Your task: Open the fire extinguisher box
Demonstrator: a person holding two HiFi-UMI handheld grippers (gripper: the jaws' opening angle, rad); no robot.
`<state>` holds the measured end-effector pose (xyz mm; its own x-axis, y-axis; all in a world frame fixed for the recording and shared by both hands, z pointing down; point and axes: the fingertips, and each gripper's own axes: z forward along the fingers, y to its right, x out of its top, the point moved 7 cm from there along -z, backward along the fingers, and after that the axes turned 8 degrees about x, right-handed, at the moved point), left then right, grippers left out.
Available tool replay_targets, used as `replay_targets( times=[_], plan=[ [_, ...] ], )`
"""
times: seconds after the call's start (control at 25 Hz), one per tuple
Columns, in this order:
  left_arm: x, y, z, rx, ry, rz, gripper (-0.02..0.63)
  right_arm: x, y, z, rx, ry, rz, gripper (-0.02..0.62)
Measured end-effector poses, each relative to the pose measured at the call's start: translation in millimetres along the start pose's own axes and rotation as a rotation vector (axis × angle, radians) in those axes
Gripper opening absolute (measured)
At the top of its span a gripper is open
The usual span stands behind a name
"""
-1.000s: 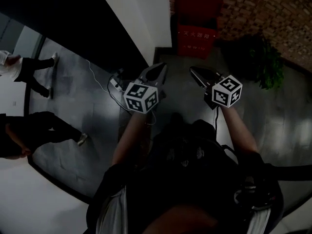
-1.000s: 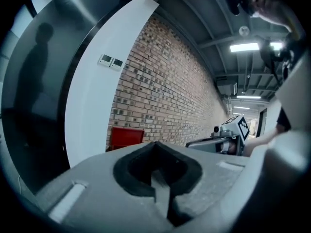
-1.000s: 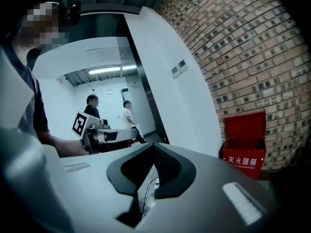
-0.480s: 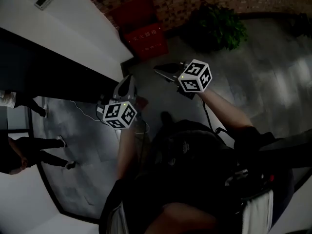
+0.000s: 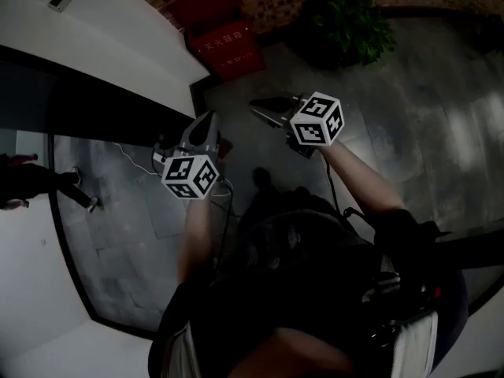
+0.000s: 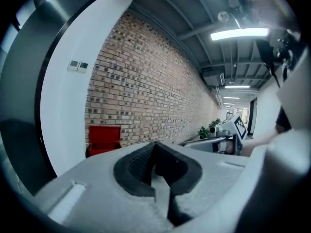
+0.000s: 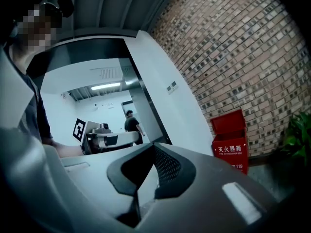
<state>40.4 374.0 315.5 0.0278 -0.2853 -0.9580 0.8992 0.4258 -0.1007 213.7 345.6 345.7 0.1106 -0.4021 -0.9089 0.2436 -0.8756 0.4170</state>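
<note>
L tool (image 6: 156, 148), R tool (image 7: 154, 150) both closed, empty. Box (image 5: 228, 46) well off; closed tips may skid off it.

left gripper (image 6: 155, 146): jaws together, dark pads meeting on a centre seam, nothing between them
fire extinguisher box (image 6: 103, 139): red, on the floor against the brick wall, beyond the jaws and left of them; well apart from the gripper
brick wall (image 6: 146, 81): runs off down the corridor to the right
white wall (image 6: 60, 110): curved section just left of the box; two small wall plates (image 6: 77, 66) high on it
right gripper (image 6: 188, 141): right of the jaws, marker cube (image 6: 239, 126) at its back end
plant (image 6: 204, 131): green, far down the brick wall
ceiling light (image 6: 240, 33): lit strip, upper right
</note>
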Motion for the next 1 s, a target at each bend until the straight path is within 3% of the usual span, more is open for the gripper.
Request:
replay_targets(
  times=[0.24,0.64,1.0],
  plan=[
    [-13.9,19.6,-10.3,-0.036,-0.043,0.013,0.0,-24.2,1.2,-8.2,0.015,-0.021,0.059,0.001],
    [-51.9,-10.2,-84.1,0.157,-0.109,-0.093,0.0,-42.7,-37.1,34.6,0.176,-0.058,0.117,0.0],
    [-70.9,-12.0,-123.5,0.121,-0.135,-0.069,0.0,-67.0,-87.7,49.1,0.179,-0.123,0.062,0.001]
  ],
)
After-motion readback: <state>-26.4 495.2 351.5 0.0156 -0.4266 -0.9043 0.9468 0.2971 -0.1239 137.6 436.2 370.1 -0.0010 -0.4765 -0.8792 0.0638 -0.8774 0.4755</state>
